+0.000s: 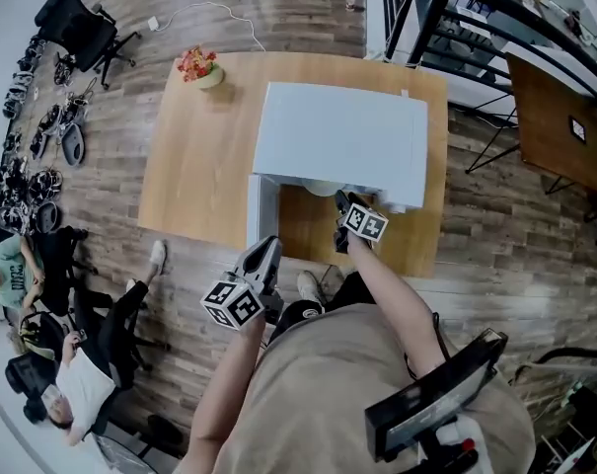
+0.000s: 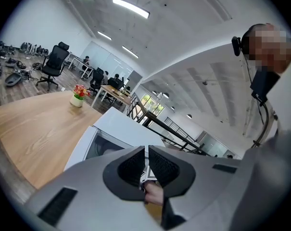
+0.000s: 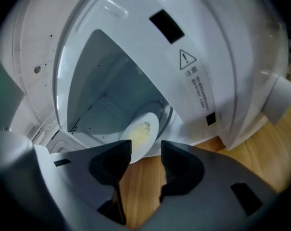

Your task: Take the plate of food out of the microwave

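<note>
The white microwave (image 1: 342,136) stands on the wooden table (image 1: 194,166) with its door (image 1: 261,210) swung open toward me. Inside, a white plate (image 3: 152,121) with yellow food (image 3: 138,134) rests on the floor of the cavity. My right gripper (image 3: 146,150) is open just in front of the opening, its fingertips a little short of the plate's near rim, with nothing between them. In the head view the right gripper (image 1: 342,203) sits at the microwave's mouth. My left gripper (image 1: 266,255) hangs by the door's outer end, off the table's front edge, shut and empty.
A small pot of red flowers (image 1: 201,67) stands at the table's far left corner. Office chairs, gear and seated people line the left of the wooden floor. A dark railing (image 1: 495,28) and another desk lie to the right.
</note>
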Available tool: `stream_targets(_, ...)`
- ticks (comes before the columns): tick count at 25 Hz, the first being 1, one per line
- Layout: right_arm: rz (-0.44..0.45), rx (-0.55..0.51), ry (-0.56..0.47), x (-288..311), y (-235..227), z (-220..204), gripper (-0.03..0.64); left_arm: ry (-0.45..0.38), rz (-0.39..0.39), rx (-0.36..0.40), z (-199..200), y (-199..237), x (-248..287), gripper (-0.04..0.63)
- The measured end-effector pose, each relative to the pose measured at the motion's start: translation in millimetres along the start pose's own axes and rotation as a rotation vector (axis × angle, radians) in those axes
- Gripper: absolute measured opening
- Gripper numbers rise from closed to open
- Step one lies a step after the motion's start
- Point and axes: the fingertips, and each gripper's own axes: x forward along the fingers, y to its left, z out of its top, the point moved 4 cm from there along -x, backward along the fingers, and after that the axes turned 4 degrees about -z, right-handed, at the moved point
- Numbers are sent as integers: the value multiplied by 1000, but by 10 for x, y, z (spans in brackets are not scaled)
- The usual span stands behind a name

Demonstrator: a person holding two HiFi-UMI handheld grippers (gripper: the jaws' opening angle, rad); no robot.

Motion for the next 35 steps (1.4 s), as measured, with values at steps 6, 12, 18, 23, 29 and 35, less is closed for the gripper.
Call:
stream_targets(6, 11, -6, 36, 226, -37, -22, 176, -21, 36, -13, -25, -11, -8, 6)
stream_targets(12, 33, 12, 77, 351, -37, -81, 176, -39, 86, -28, -110, -19, -56, 6)
stream_targets(18, 64, 50, 90, 426, -60, -84, 160, -66, 141, -48, -188, -38, -95, 6)
stream_targets(23, 177, 211, 106, 412, -67, -54, 59, -87, 185, -87, -316, -77, -151, 6)
stream_targets(29, 300, 300, 124, 130, 137, -21, 12, -120, 208, -140, -423, -99, -177, 6)
stream_targets(35, 415, 391, 188, -108, 121, -1, 12, -146, 214, -150, -457, -116, 13, 6)
